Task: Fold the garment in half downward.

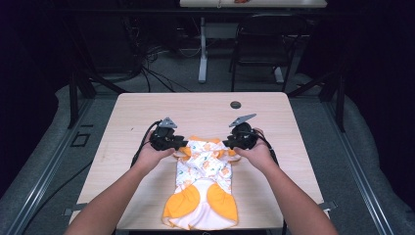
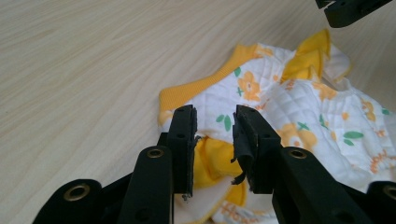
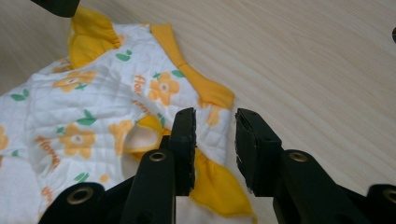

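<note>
We treat the white quilted baby garment with orange flowers and trim (image 1: 203, 171) as light and limp; we grip its orange cuffs. Left gripper (image 2: 214, 135) and right gripper (image 3: 215, 135) jaws stand part open, gripping nothing.

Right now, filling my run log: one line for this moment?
garment: flat on table | left gripper: open over sleeve | right gripper: open over other sleeve

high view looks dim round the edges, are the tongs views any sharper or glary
High view: the table is lit, the surroundings fall to near black, and the baby garment looks soft. Left gripper view: even light, no glare, quilted cloth crisp, near black fingers slightly soft. Right gripper view: the same, wood grain clear.
</note>
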`<state>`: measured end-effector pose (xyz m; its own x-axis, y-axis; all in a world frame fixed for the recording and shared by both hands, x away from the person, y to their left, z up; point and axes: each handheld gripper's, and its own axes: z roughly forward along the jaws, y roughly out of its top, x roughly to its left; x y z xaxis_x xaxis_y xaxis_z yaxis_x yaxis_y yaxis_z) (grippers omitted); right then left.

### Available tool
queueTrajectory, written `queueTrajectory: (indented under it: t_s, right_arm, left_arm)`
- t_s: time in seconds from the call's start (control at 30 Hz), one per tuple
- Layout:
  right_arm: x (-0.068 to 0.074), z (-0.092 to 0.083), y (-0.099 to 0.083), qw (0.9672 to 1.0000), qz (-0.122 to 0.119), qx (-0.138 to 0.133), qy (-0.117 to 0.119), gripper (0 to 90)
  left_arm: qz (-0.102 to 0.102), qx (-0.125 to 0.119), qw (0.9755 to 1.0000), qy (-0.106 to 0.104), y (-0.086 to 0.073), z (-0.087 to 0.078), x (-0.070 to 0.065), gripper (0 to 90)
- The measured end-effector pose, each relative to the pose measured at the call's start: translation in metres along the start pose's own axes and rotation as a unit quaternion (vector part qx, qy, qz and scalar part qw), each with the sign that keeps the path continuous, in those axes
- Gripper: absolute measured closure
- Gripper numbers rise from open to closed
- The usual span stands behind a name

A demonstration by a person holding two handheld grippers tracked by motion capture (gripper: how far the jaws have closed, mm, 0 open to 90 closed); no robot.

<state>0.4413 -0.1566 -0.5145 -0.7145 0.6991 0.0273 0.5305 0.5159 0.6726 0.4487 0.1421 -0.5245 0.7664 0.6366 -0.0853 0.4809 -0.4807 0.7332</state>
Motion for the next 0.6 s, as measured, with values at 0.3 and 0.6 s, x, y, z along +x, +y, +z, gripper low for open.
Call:
queueTrajectory:
  t_s: [0.3,0.6]
  right_arm:
    - [-0.014,0.019,0.005,0.9998,0.014,0.011,0.001,67.0]
    - [-0.015,0.029,0.008,0.9996,0.025,0.012,0.004,64.7]
  left_arm:
    - [-0.009,0.005,0.9999,0.005,0.008,0.017,0.013,66.0]
    - [-0.027,0.016,0.9994,0.011,0.003,0.032,0.026,63.9]
